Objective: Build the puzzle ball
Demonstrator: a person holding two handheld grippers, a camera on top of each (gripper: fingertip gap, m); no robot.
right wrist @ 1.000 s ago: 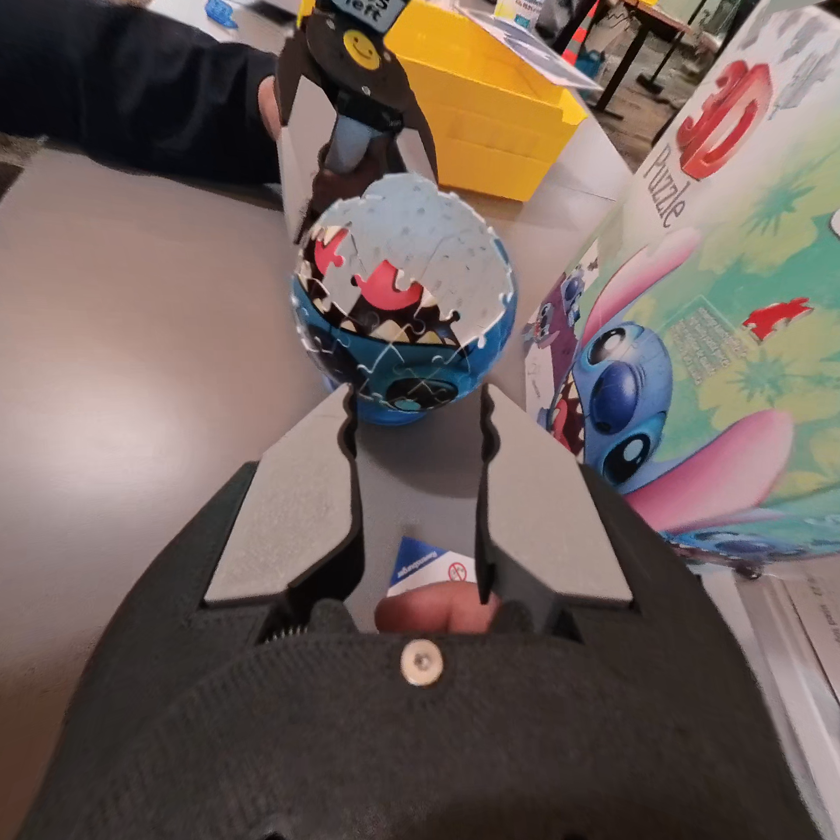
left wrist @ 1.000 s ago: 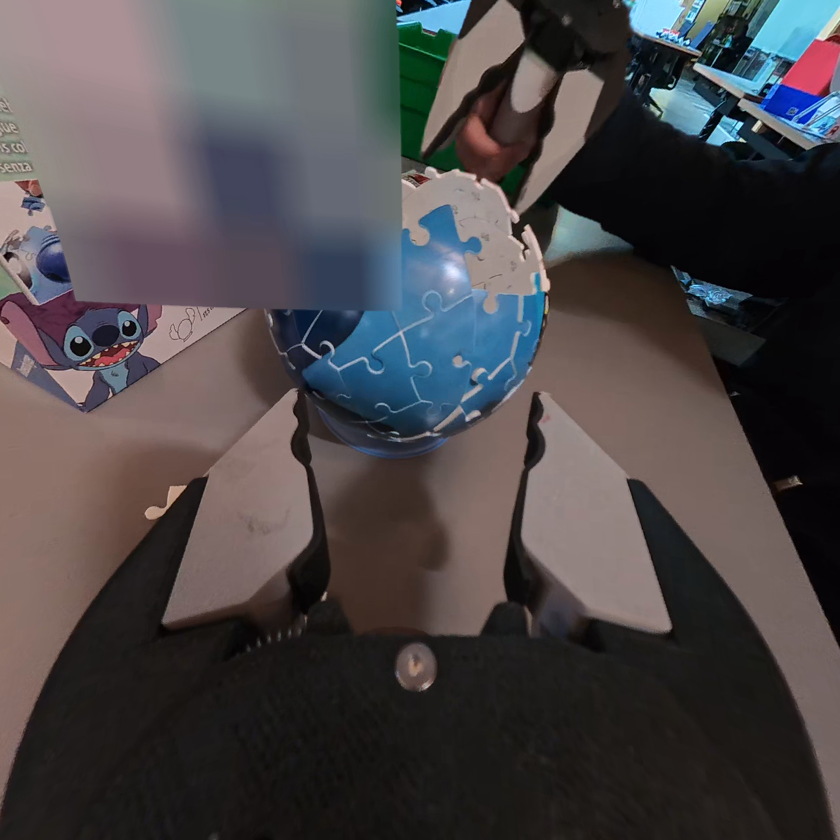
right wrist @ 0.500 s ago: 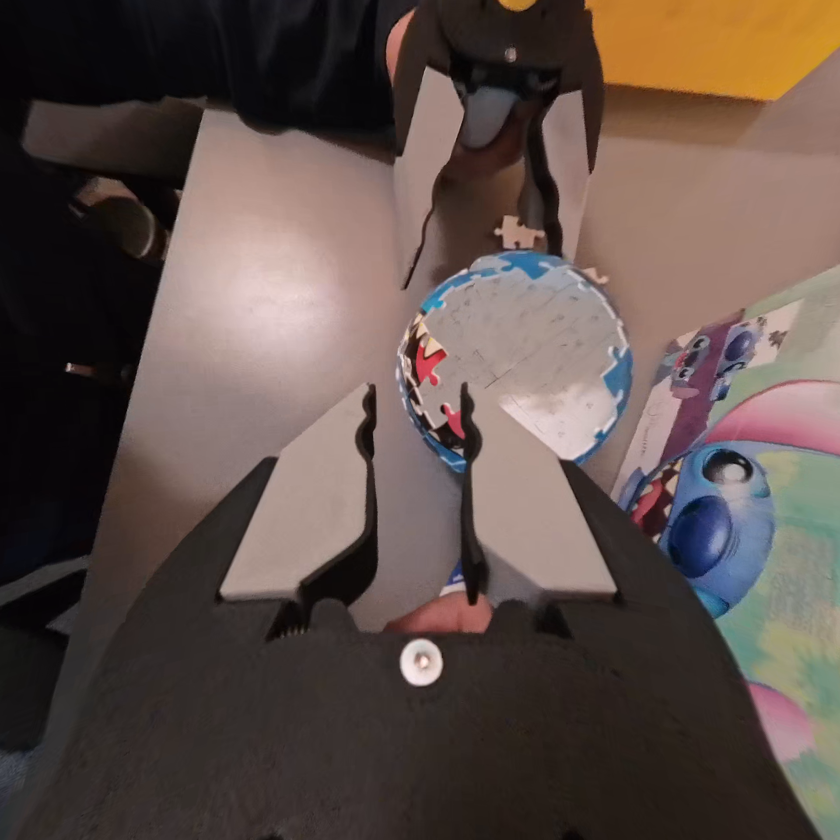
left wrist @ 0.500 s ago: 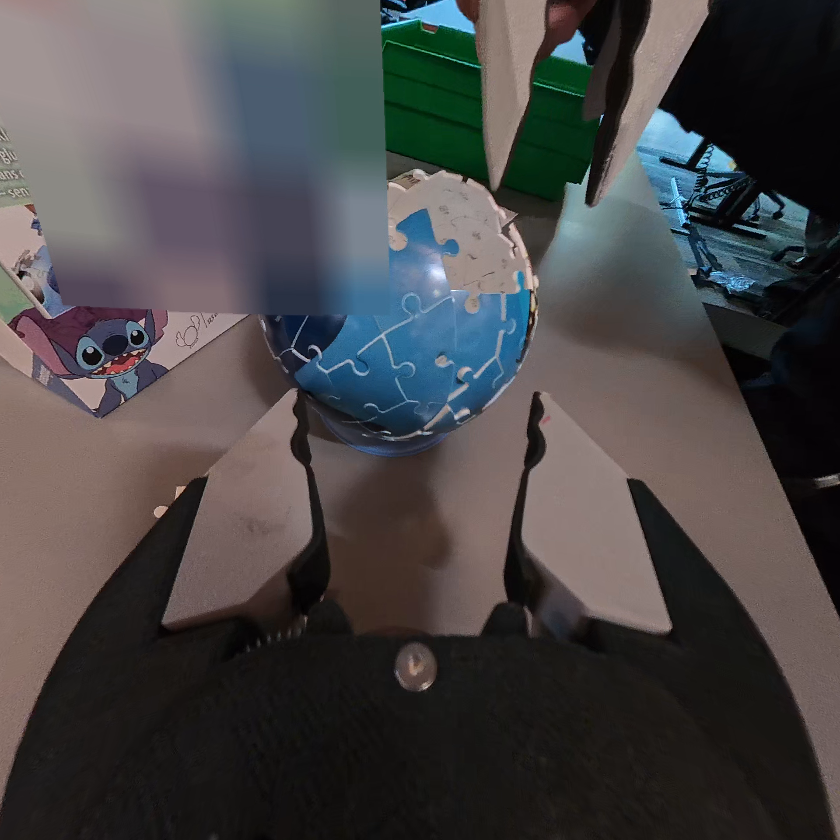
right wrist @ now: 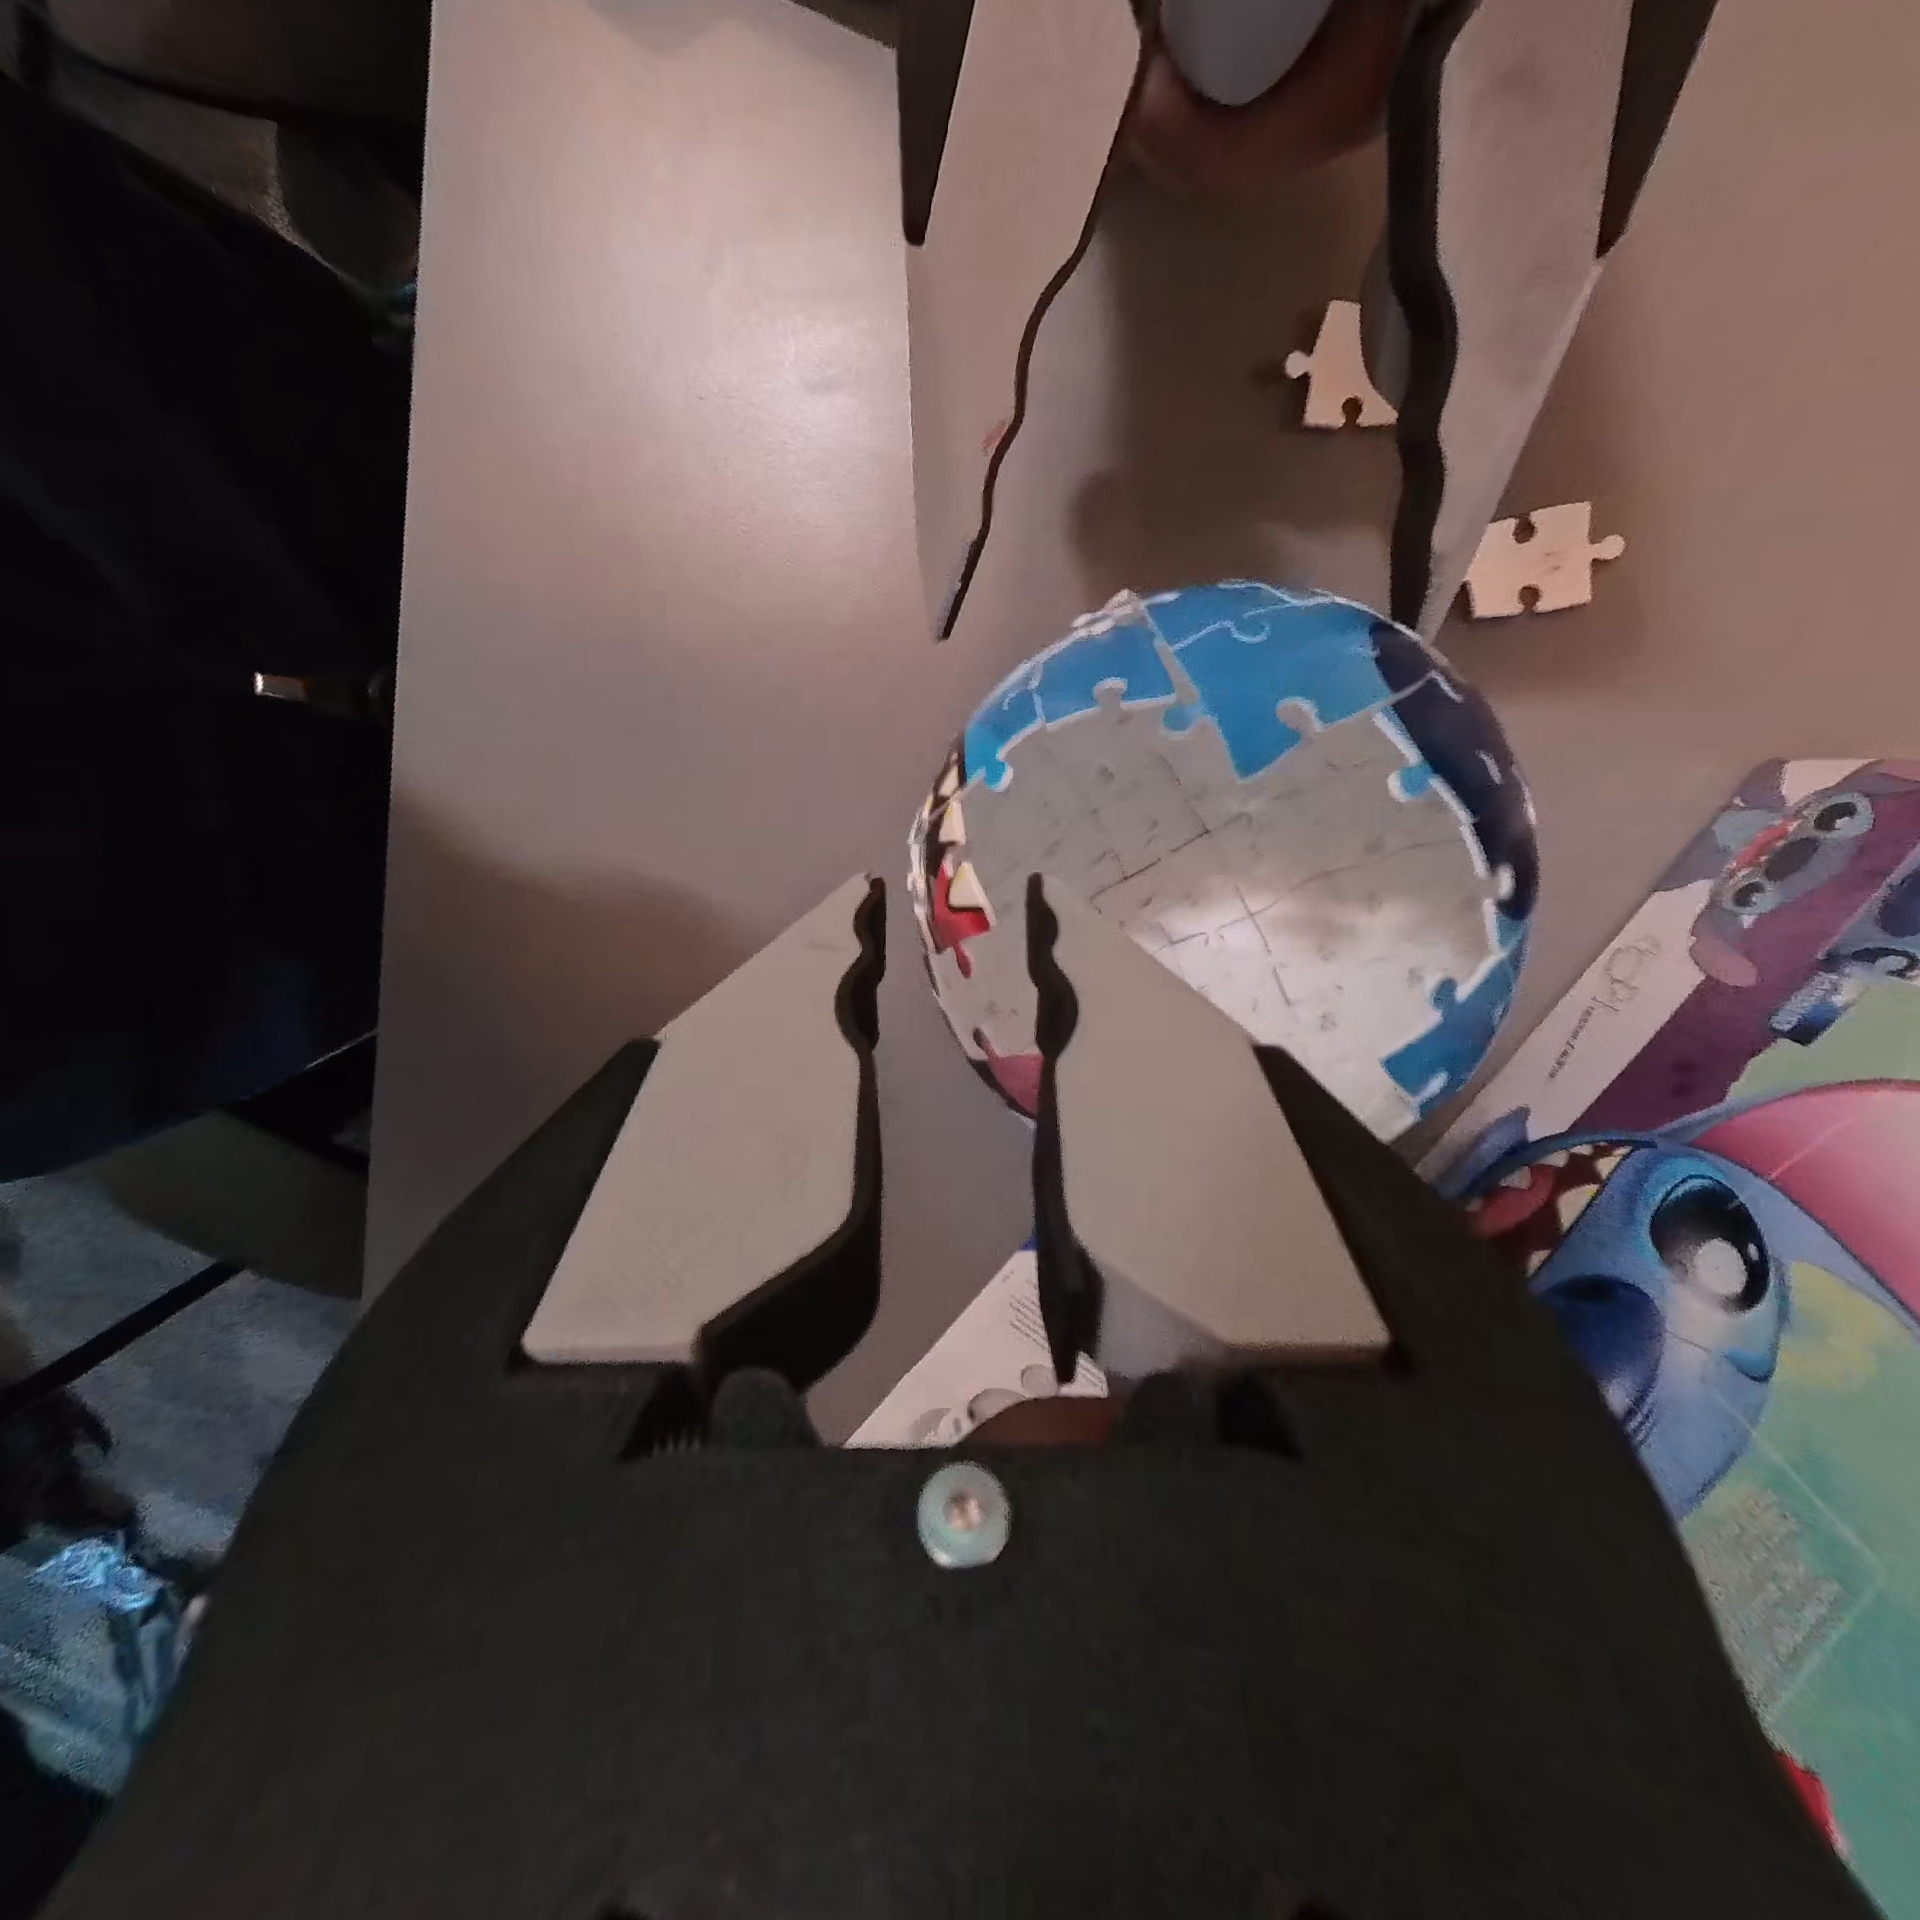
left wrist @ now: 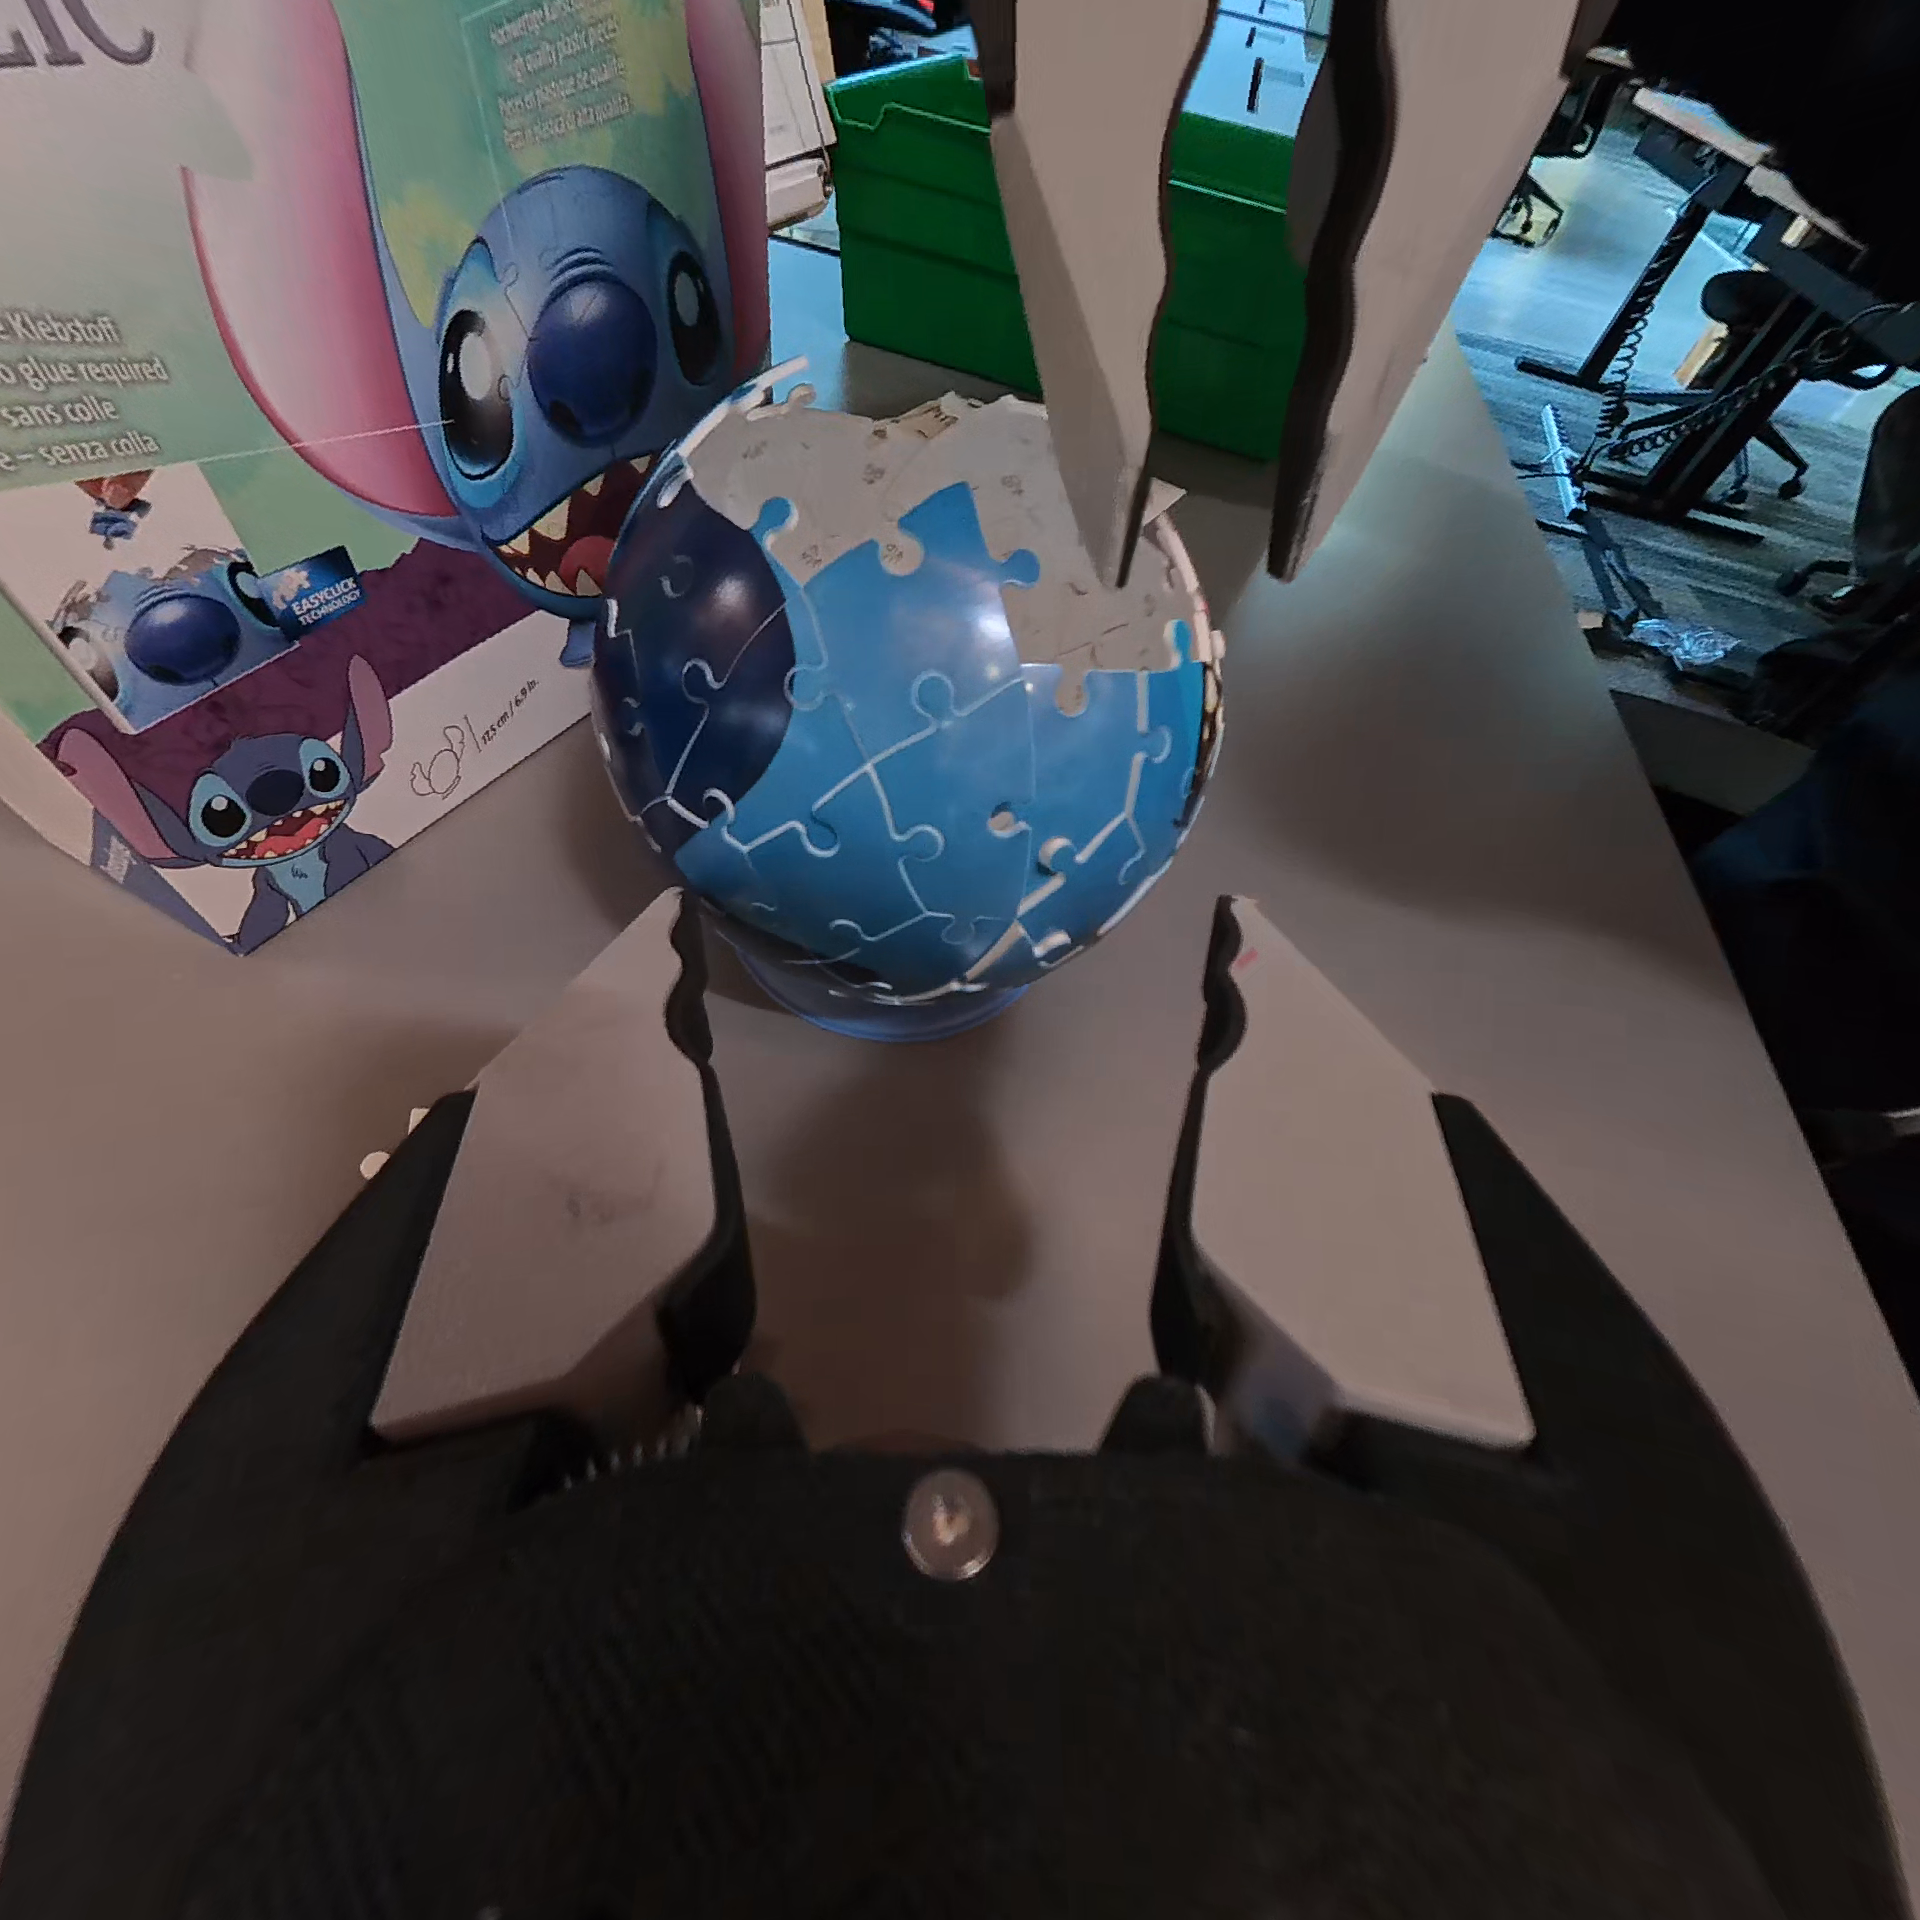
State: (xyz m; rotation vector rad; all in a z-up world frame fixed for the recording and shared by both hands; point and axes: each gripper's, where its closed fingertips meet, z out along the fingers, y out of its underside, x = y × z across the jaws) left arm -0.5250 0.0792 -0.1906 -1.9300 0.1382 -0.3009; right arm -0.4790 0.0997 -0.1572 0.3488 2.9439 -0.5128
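Since a second ago my right gripper point(left wrist: 1205, 561) has swung over the half-built puzzle ball point(left wrist: 904, 748) at frame centre, jaws parted and empty; one fingertip pressing the open rim could pop pieces or roll it off its stand, left gripper point(left wrist: 951, 925) also released.

Green stacked bins point(left wrist: 925, 218) at the table's point(left wrist: 1455, 831) far edge, desk frames point(left wrist: 1704, 312) beyond

Puzzle ball point(left wrist: 894, 748): glossy blue plastic pcs outside, matt whitish inner faces. Table point(left wrist: 1403, 935): smooth matt grey. Box point(left wrist: 260, 416): printed card, slight sheen. Green bins point(left wrist: 925, 229): smooth plastic.
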